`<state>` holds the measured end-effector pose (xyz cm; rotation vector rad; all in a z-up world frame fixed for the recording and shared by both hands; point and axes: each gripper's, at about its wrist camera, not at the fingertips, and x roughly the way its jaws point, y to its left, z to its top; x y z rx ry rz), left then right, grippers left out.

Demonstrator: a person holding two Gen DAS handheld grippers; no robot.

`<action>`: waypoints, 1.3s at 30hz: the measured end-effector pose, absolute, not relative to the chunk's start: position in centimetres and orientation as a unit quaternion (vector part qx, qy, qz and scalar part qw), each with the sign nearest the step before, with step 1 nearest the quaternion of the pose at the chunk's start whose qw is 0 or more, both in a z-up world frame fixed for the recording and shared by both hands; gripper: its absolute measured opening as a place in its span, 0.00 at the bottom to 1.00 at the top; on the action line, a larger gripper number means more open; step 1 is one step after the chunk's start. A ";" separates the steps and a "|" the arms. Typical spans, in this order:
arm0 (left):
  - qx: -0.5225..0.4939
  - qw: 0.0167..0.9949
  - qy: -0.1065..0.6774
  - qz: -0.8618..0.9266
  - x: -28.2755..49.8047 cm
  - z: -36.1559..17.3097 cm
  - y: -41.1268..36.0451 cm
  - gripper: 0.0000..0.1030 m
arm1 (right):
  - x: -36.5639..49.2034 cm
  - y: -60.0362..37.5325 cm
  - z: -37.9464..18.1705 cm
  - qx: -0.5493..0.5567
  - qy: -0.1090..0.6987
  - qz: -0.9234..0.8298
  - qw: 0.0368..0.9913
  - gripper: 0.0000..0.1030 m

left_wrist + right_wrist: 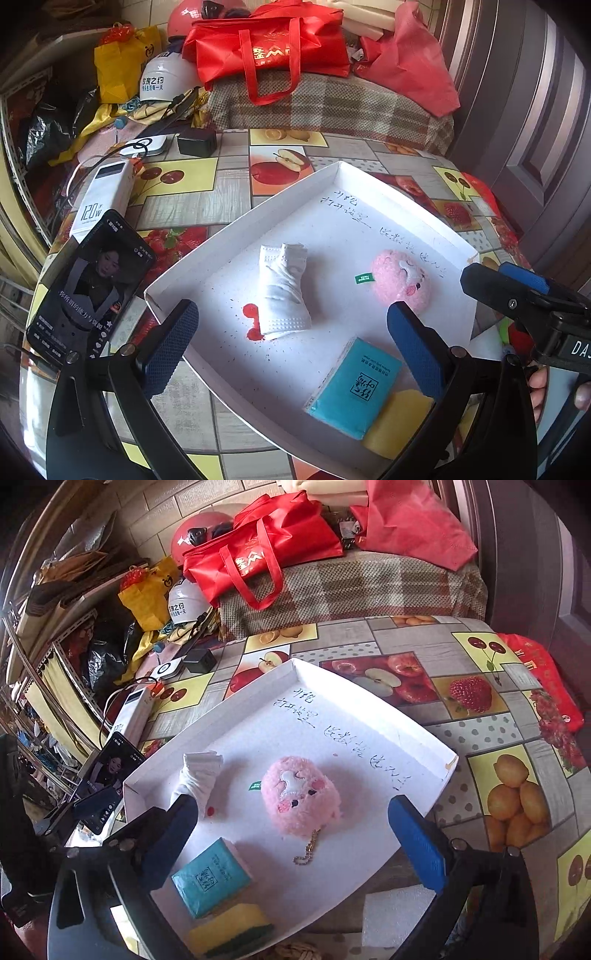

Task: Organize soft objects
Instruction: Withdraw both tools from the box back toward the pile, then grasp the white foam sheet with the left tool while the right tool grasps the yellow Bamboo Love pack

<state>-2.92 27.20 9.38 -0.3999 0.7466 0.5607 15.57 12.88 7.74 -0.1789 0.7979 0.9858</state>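
Hovering over the white tray (369, 192) on the counter (207, 199), I have both claws spread wide with nothing between the pads: my left claw (291, 343) frames the lower middle of its view, and my right claw (295, 834) does the same in its own. Four soft things already lie inside the tray. The folded white sock (282, 291) sits centre-left, the pink plush toy (299, 797) centre-right, well apart from it. Toward the lower edge, the teal tissue pack (354, 387) lies touching the yellow sponge (399, 421). Judging by that, the gathering looks mostly finished. Outside the tray, at the lower right of the right view, a white foam piece (395, 912) rests on the counter; it may be what remains, though I cannot be sure.
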 end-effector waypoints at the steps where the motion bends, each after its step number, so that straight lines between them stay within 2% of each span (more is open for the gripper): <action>1: -0.192 0.875 0.355 0.267 -3.2 9.6 27.0 1.00 | 15.5 12.6 8.0 -0.081 0.370 0.458 0.804 1.00; 10: -0.178 0.890 0.355 0.223 -5.8 10.8 22.1 1.00 | 14.8 7.5 10.8 -0.058 0.333 0.437 0.834 1.00; 13: -0.165 0.900 0.350 0.200 -7.1 11.2 19.8 1.00 | 13.8 4.3 12.3 -0.057 0.286 0.427 0.856 1.00; 17: -0.149 0.910 0.344 0.177 -8.1 12.0 18.1 1.00 | 13.4 -2.1 15.0 0.002 0.210 0.421 0.882 1.00; 19: -0.146 0.914 0.343 0.161 -8.5 12.2 17.4 1.00 | 14.5 -4.8 15.0 0.014 0.227 0.406 0.885 1.00; 21: -0.148 0.915 0.346 0.145 -8.6 12.1 16.5 1.00 | 16.2 -6.9 13.7 0.022 0.277 0.381 0.882 1.00; 27: -0.122 0.909 0.392 0.076 -7.3 10.6 12.8 1.00 | 16.3 -11.1 6.7 -0.013 0.375 0.339 0.863 1.00; 30: -0.080 0.911 0.404 0.021 -6.0 10.1 10.4 1.00 | 16.1 -12.9 4.0 0.009 0.415 0.339 0.844 1.00; 39: 0.112 0.878 0.446 -0.133 1.0 7.4 0.9 0.98 | 15.3 -17.5 3.2 0.010 0.419 0.341 0.842 1.00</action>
